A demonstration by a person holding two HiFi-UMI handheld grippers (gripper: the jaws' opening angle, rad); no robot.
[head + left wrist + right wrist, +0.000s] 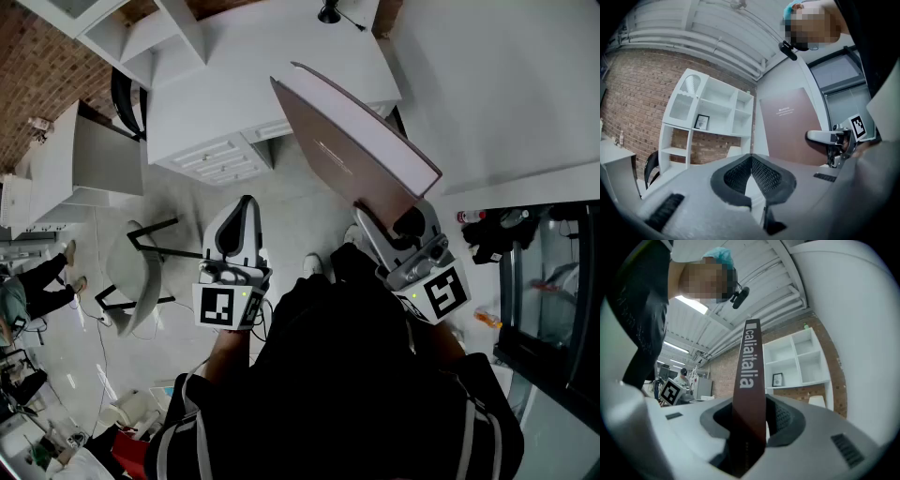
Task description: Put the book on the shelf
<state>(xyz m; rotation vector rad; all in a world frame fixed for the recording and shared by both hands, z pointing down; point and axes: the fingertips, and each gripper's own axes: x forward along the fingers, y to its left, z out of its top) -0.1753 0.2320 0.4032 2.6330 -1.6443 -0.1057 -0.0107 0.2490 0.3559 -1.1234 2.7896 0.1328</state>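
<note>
Starting at the left edge of the head view, a brick wall (37, 75) meets a white shelf (117, 33) of open compartments, seen from steeply above. Below it on the pale floor (187, 211) stands a white chair (131, 272) with black legs, and just right of the shelf sits a white drawer unit (220, 157). The left tongs (245, 208) come next, held out level in front of the person (347, 375), who wears dark clothes. The left gripper view shows their netted pads pressed together at the tips with nothing pinched between them. That same view looks across at the shelf against the brick wall, with a small framed picture (701, 122) upright in one middle compartment, and further right at the broad maroon cover of the book (787, 126). In the head view the book (352, 150) is up in the air, well apart from the shelf and right of the left tongs. It is tilted so that its white page edges face up and to the right. The right tongs (405, 223) pinch it at its lower end, one jaw on each cover. In the right gripper view the maroon spine with white lettering rises straight out from between the pads, which press on it from both sides. Beyond the spine, to the right, the shelf shows again.
</note>
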